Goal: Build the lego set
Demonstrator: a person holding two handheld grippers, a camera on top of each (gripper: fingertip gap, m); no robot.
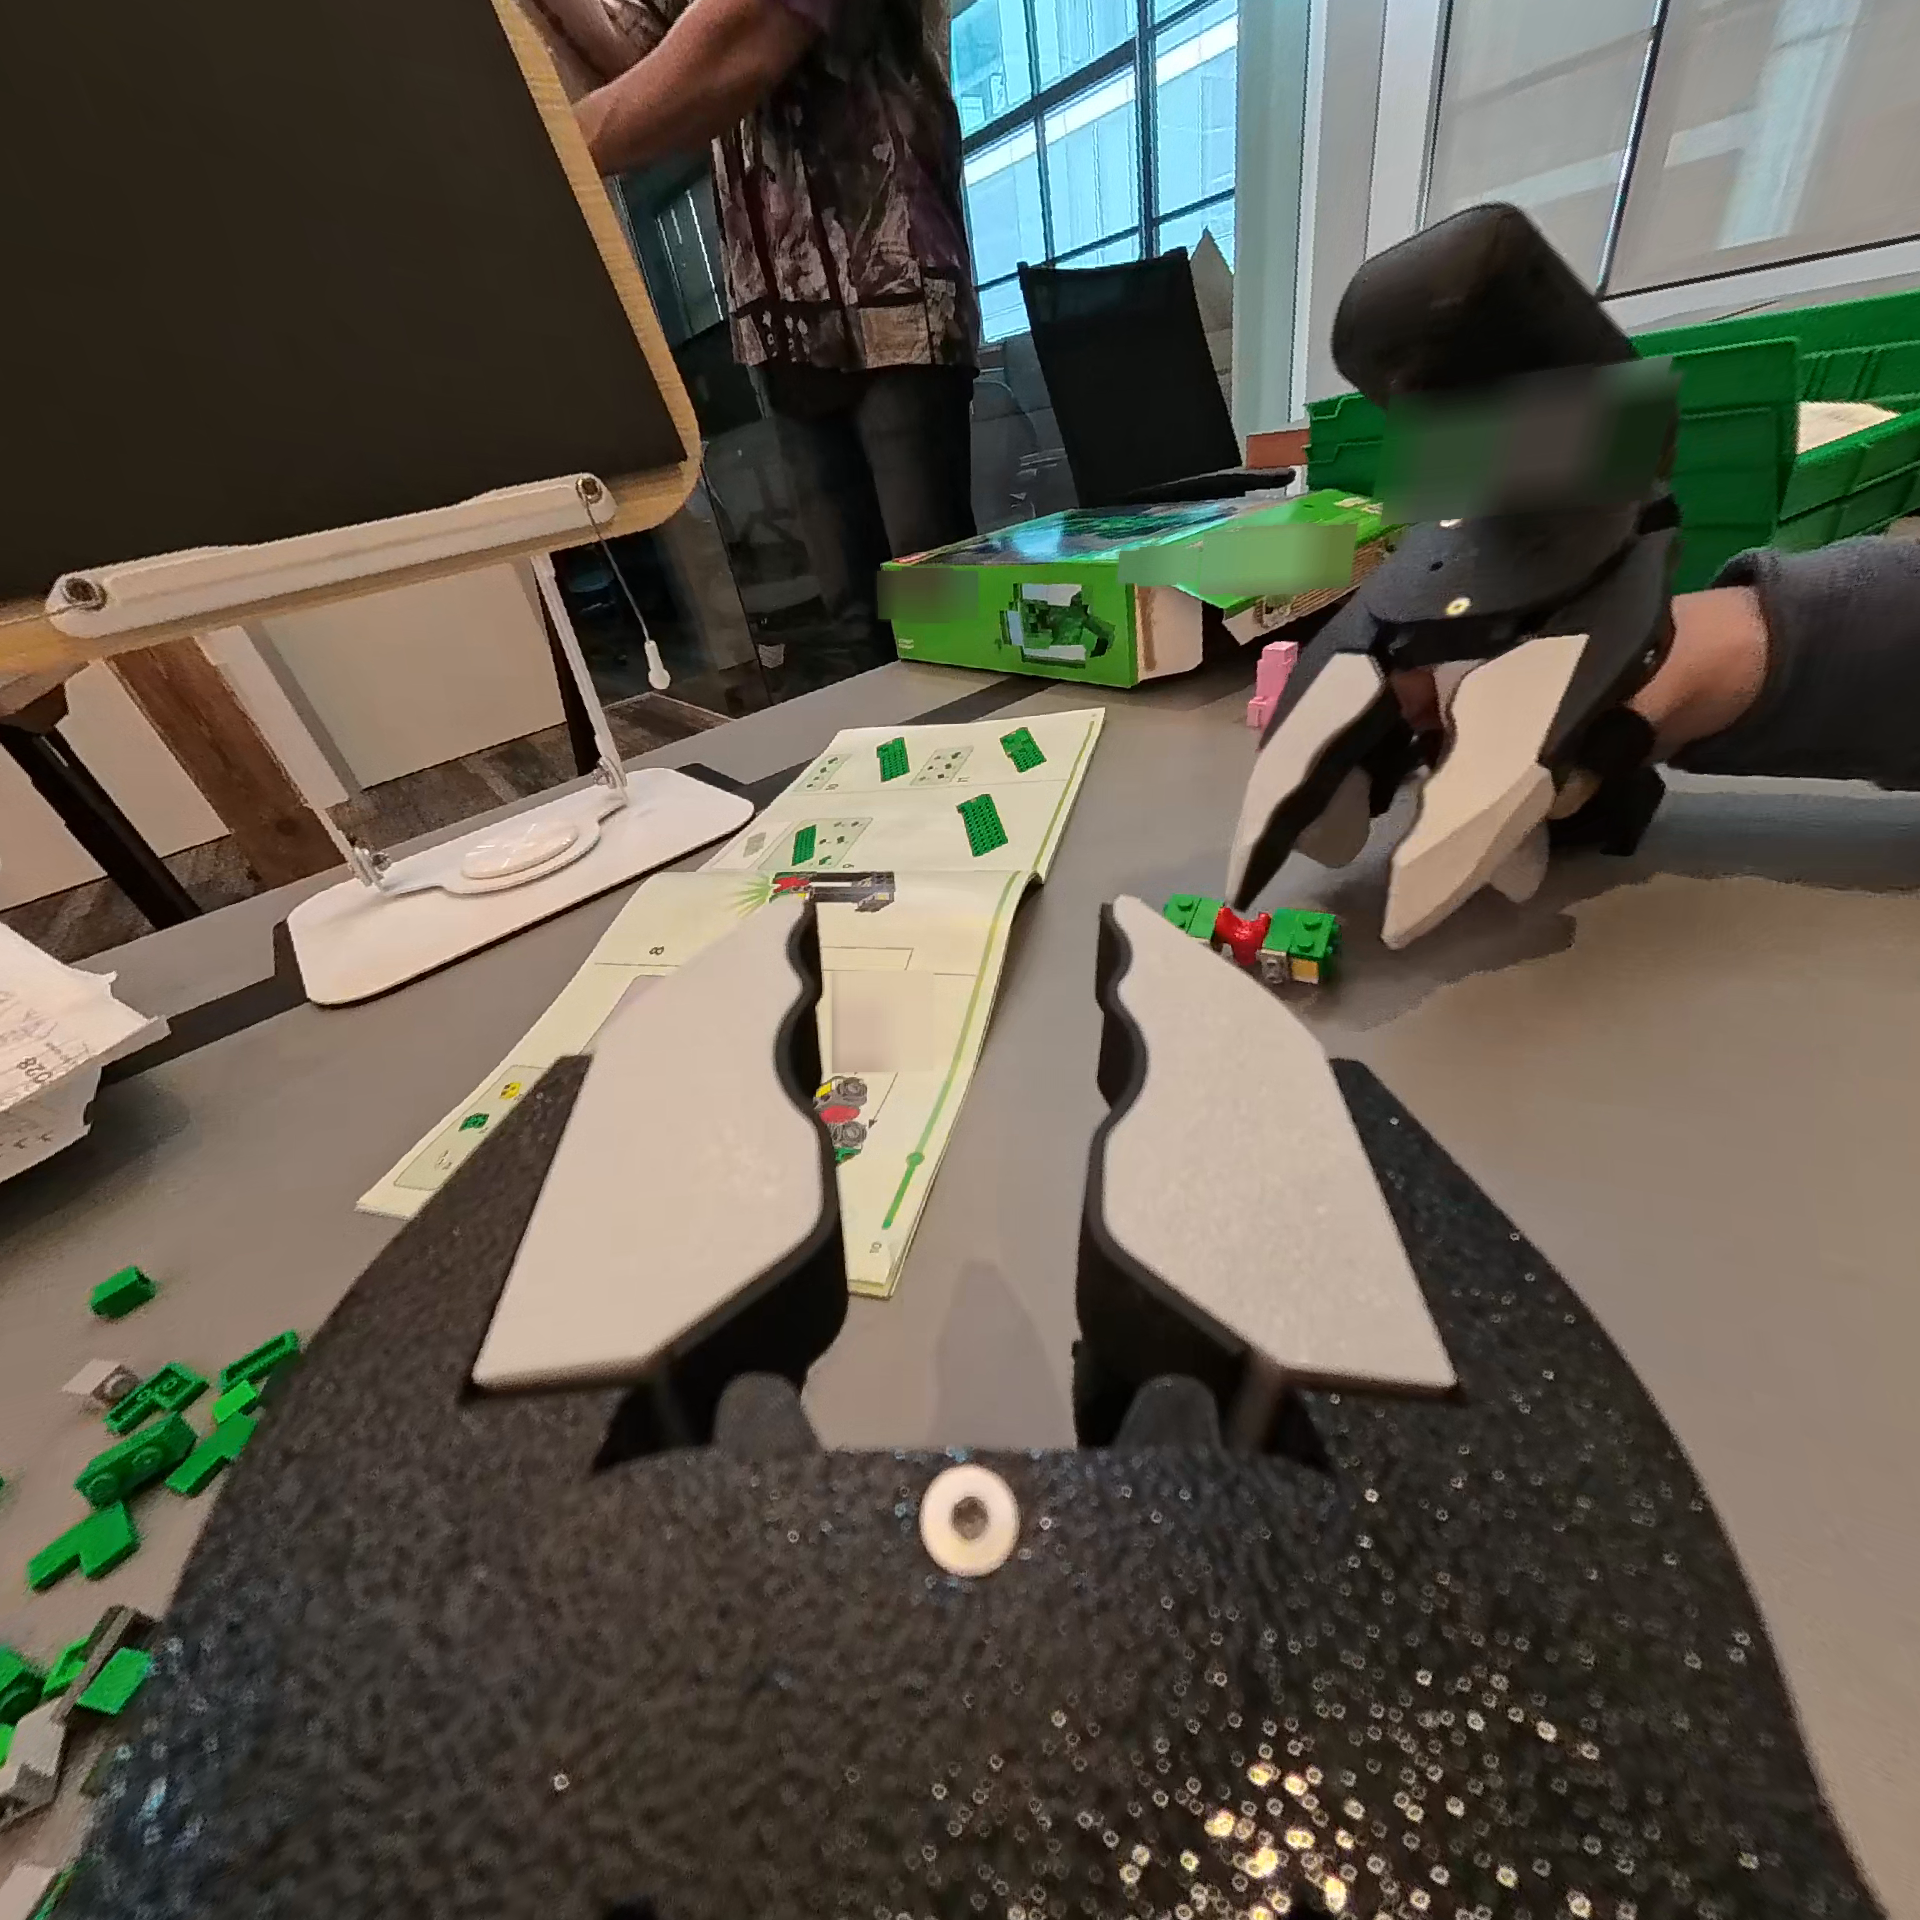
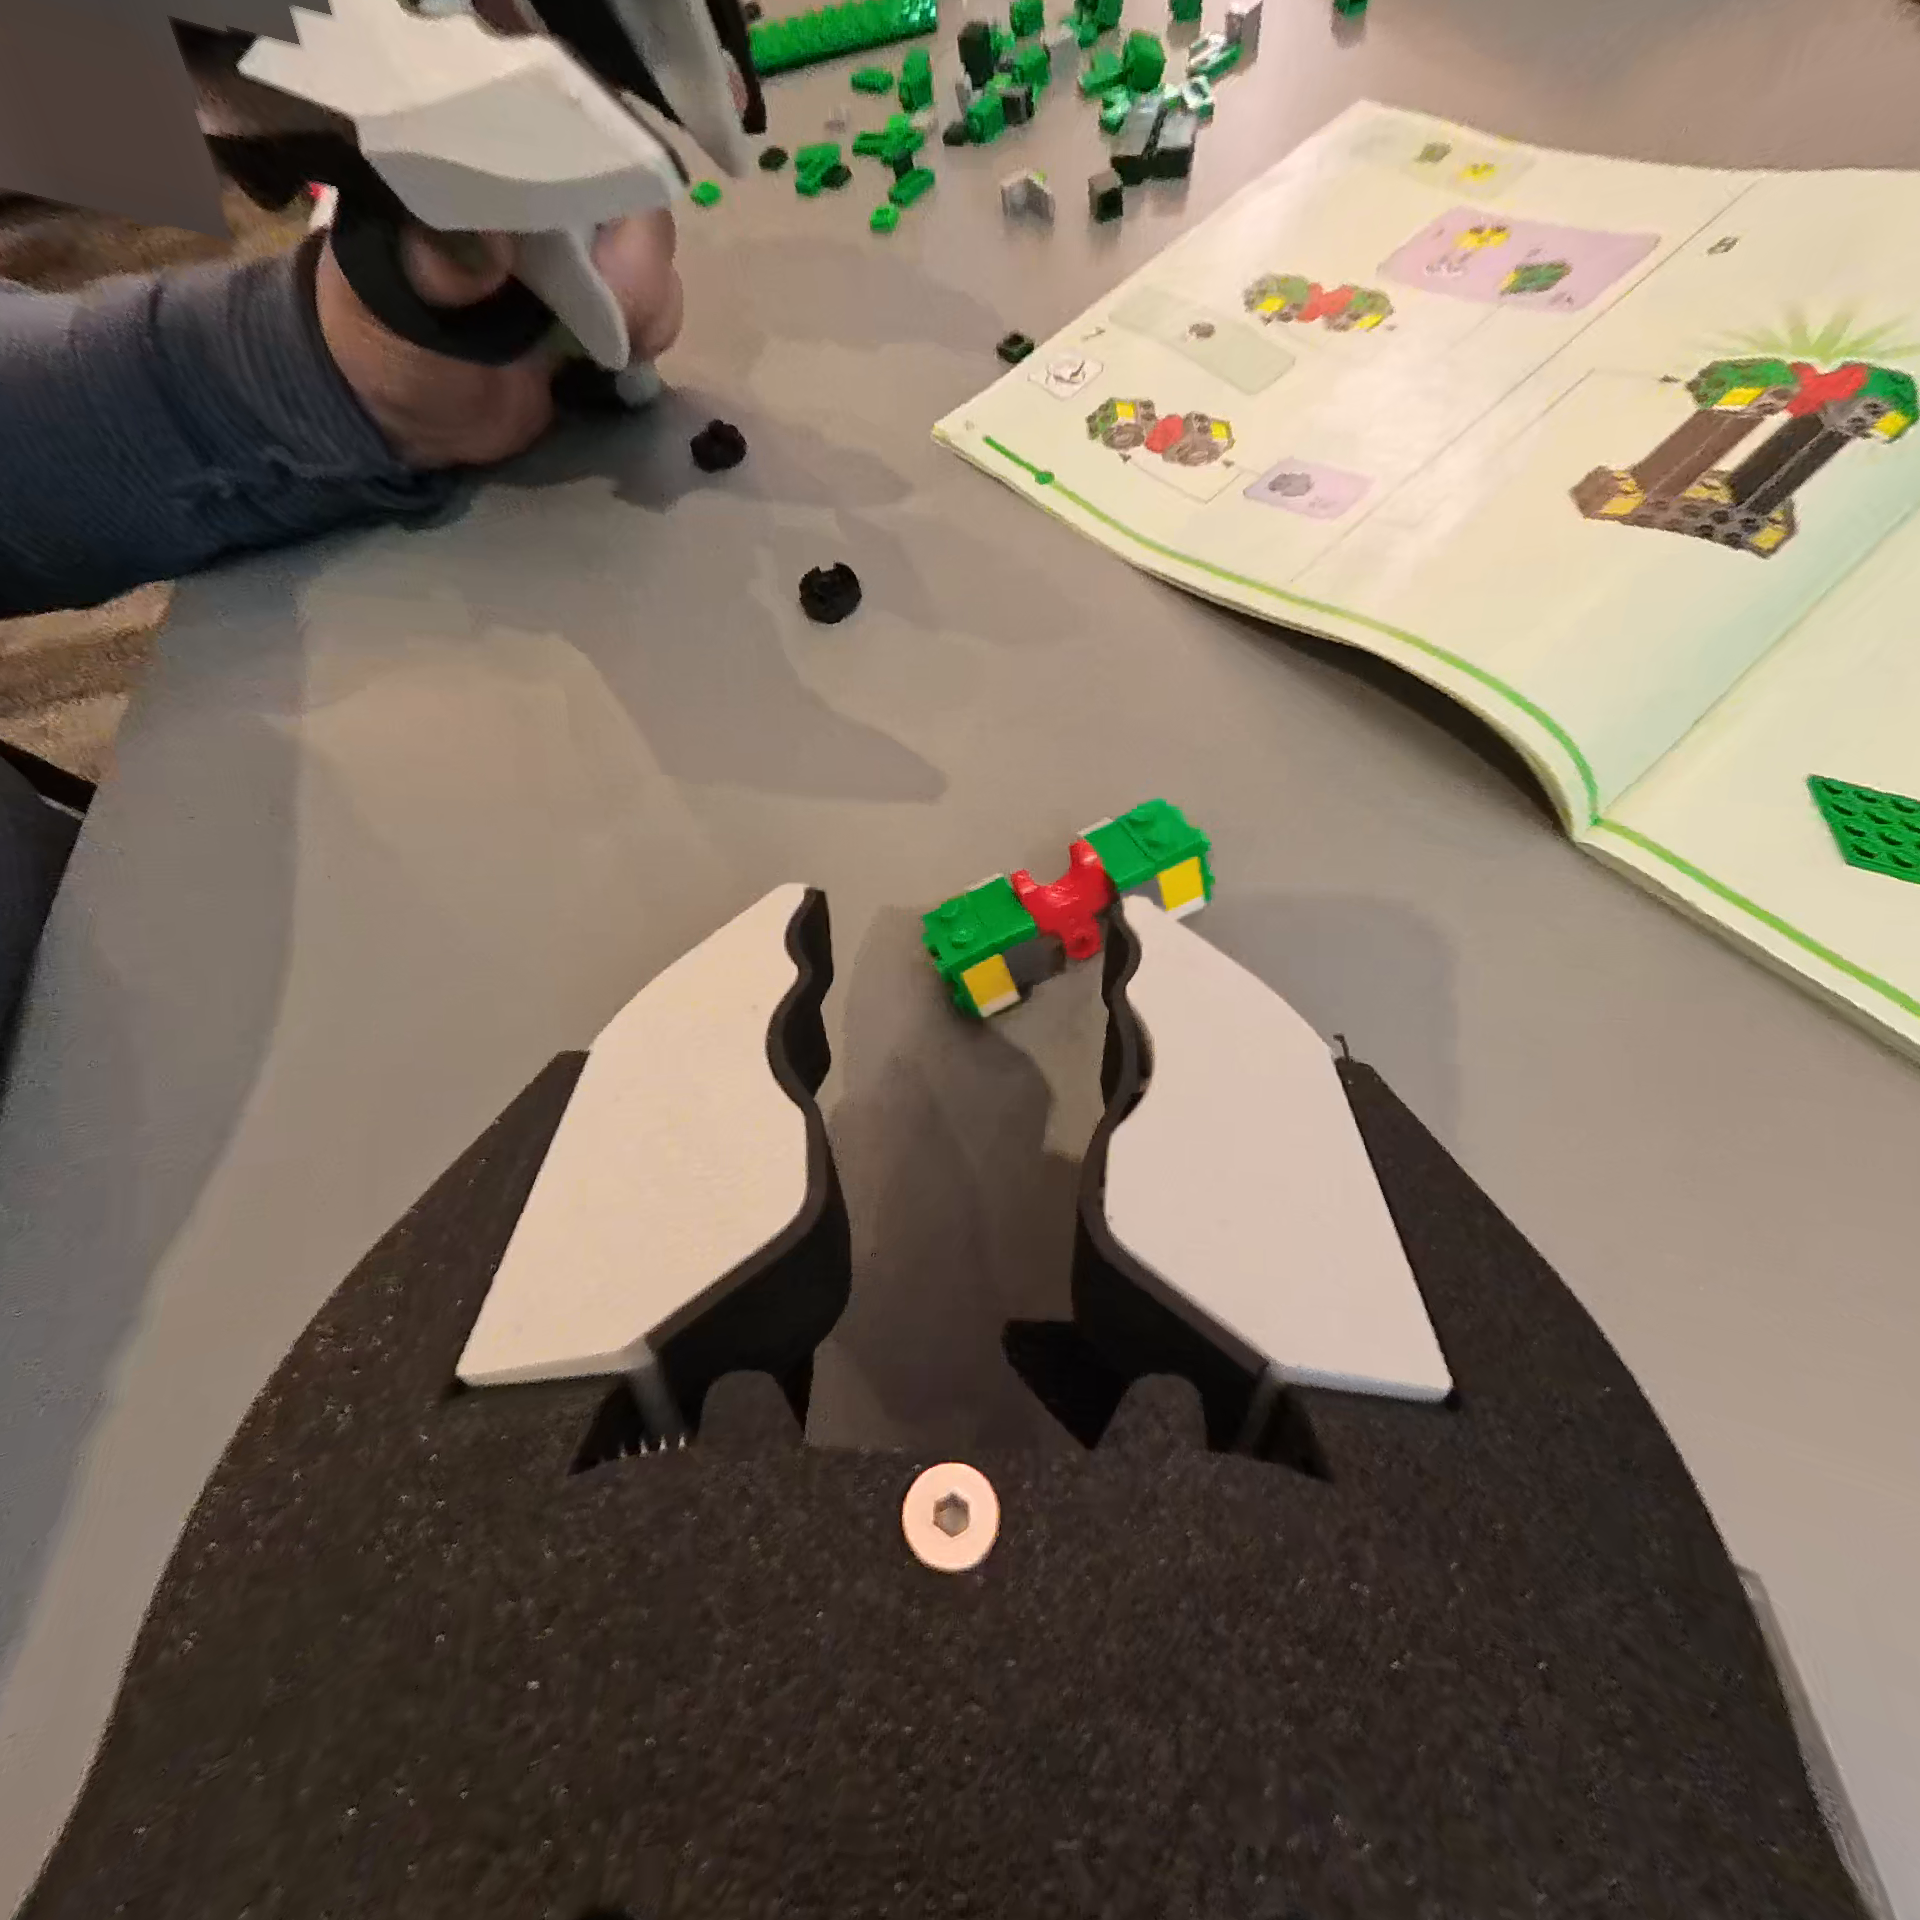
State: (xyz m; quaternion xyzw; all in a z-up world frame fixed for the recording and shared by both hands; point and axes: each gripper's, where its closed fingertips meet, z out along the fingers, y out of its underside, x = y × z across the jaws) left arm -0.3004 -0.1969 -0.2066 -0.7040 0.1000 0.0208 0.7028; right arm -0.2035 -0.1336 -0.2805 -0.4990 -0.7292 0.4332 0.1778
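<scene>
A small lego assembly [image 2: 1065,904] lies on the grey table [image 2: 520,831]: green bricks at both ends, a red connector in the middle, yellow and grey sides. My right gripper [image 2: 966,904] is open just in front of it, with its right fingertip against the red part. In the left wrist view the assembly [image 1: 1252,935] sits between the right gripper's [image 1: 1322,923] open tips. My left gripper [image 1: 961,914] is open and empty over the open instruction booklet [image 1: 914,831]. Two black round pieces [image 2: 829,592] lie loose on the table.
A pile of loose green and grey pieces [image 2: 987,83] lies at my left [image 1: 156,1444]. The booklet [image 2: 1455,416] lies right of the assembly. A green lego box [image 1: 1039,613], green bins [image 1: 1849,416], a white stand base [image 1: 499,873] and a person [image 1: 842,208] are at the back.
</scene>
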